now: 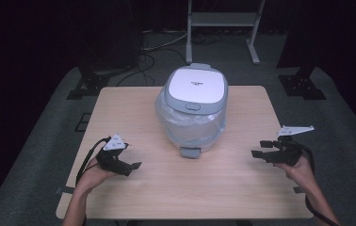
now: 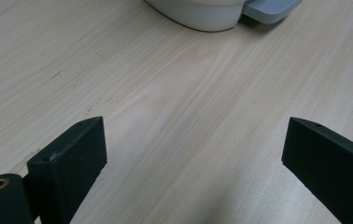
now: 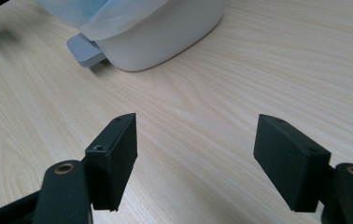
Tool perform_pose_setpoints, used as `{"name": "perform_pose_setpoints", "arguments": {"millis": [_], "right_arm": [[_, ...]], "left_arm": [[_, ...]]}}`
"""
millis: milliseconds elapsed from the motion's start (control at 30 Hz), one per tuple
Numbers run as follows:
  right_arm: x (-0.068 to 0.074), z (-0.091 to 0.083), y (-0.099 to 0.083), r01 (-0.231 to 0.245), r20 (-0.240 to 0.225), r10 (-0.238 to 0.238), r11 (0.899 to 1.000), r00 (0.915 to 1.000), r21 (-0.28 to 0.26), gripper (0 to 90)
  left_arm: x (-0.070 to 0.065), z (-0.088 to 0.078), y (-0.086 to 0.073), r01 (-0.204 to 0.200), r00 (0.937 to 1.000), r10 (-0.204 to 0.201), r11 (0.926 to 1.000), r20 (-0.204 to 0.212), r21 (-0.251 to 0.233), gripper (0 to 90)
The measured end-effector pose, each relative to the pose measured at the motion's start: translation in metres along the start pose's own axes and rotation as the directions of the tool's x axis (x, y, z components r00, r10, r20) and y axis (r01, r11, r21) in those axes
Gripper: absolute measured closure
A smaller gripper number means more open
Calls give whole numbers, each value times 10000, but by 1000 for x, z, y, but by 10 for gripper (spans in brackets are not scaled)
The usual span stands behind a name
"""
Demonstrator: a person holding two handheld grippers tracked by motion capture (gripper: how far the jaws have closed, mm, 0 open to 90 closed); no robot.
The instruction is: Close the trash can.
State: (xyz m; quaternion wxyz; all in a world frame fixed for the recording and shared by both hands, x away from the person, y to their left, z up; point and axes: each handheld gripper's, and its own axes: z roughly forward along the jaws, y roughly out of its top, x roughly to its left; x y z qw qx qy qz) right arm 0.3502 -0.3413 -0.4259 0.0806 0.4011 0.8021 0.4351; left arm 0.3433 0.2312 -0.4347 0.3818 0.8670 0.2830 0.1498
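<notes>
- Pedal bin (image 1: 192, 110), white with grey lid shut and clear liner, stands mid-table (image 1: 119, 108); grey foot pedal (image 1: 190, 152) faces the person.
- Left gripper (image 1: 128, 164) near the table's left edge, jaws spread, nothing between them.
- Right gripper (image 1: 260, 149) at the right edge, jaws spread, empty, well apart from the bin.

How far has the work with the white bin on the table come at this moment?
Nothing looks done yet: the bin stands with its lid shut and its bag in place. The left hand-held gripper and the right hand-held gripper are open and empty, apart from the bin. All handling of the bin is left.
</notes>
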Motion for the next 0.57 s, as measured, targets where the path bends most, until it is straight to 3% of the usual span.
{"name": "perform_pose_setpoints", "arguments": {"millis": [567], "right_arm": [[5,5,-25,-200,3,200,9997,9998,-155,290]], "left_arm": [[-4,1,-6,-58,9995,54,9999,-321,-123,56]]}}
